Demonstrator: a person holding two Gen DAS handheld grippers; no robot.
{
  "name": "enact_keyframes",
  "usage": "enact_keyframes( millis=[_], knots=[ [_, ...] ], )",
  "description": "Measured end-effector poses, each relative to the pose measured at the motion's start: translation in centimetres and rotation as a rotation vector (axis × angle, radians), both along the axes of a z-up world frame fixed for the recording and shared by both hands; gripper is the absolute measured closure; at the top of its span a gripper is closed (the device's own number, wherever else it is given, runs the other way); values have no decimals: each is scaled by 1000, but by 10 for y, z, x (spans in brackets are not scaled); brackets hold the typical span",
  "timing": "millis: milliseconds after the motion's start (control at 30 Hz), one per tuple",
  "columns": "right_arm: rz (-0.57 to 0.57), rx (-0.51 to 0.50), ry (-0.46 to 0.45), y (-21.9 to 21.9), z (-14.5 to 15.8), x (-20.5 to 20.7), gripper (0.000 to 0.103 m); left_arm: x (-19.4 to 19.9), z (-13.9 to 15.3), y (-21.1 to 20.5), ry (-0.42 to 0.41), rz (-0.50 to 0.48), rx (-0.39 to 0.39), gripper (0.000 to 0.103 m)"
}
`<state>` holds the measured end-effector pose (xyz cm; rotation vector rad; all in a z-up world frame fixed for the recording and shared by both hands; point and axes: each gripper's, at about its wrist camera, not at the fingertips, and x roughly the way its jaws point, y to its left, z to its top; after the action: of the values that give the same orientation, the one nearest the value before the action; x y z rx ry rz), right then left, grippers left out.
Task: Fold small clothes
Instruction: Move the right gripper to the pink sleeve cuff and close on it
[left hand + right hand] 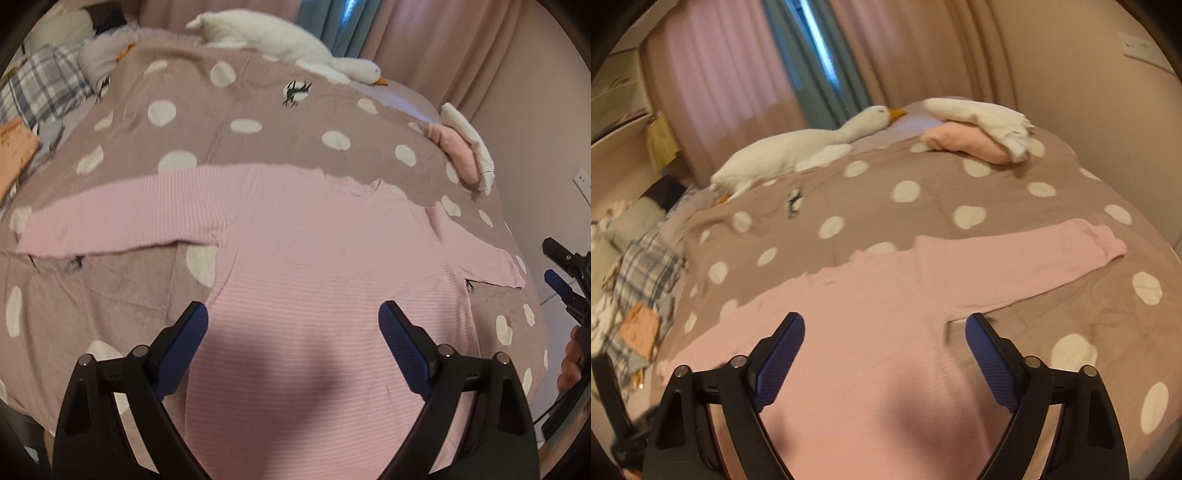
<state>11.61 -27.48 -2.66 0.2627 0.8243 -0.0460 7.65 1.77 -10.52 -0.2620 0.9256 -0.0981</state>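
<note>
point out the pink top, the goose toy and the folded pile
pink top [314, 258]: left wrist view, chest panel
goose toy [783, 151]: right wrist view, body
folded pile [971, 144]: right wrist view, pink lower garment

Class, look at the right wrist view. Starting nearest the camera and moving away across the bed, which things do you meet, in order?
Right gripper → pink long-sleeved top spread flat → polka-dot bedcover → folded pink and white clothes → white goose plush → curtains.
</note>
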Motion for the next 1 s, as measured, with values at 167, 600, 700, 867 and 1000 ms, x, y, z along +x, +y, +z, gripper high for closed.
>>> enact_keyframes(
  millis=[167, 600, 700, 867, 1000],
  knots=[
    [-74, 19, 43, -39, -9, 18, 22, 6, -13, -3, 39, -3, -15, 12],
    [-298, 80, 143, -126, -60, 30, 30, 21, -33, -19, 64, 8, -51, 15],
    [-351, 64, 160, -143, -68, 31, 31, 23, -36, -20, 62, 16, -37, 15],
    [-413, 64, 158, -171, -73, 35, 31, 29, -44, -21, 83, 21, -41, 15],
    [-456, 53, 167, -187, -78, 41, 31, 31, -51, -23, 115, 21, -26, 15]
  ],
)
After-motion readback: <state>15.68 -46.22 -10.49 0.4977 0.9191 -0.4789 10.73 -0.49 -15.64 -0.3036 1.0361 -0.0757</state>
